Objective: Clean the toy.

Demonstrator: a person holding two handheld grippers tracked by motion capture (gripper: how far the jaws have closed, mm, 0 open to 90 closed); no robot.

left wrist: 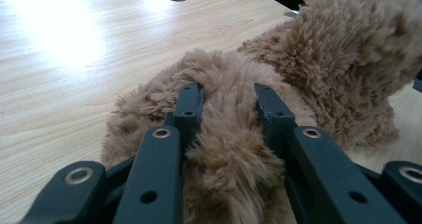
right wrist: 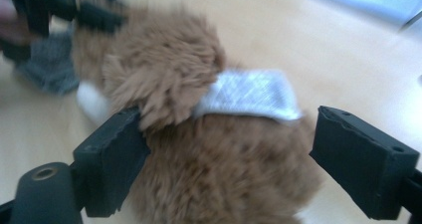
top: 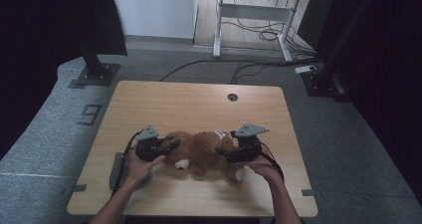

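A brown plush teddy bear (top: 199, 152) lies on the wooden table (top: 199, 104), its white muzzle toward the front edge. My left gripper (top: 171, 143) comes at it from the left. In the left gripper view the jaws of my left gripper (left wrist: 226, 92) press into a ridge of fur on the bear (left wrist: 348, 50) and pinch it. My right gripper (top: 226, 154) is at the bear's right side. In the right gripper view my right gripper (right wrist: 229, 134) stands wide open around the bear (right wrist: 164, 59); the right jaw is clear of the fur. A white fabric tag (right wrist: 249, 99) lies on the plush.
A grey cloth (top: 118, 167) lies by the left hand near the table's left front. A round cable hole (top: 232, 97) sits at the far middle of the tabletop. Black stands, a white desk frame and cables are on the floor beyond.
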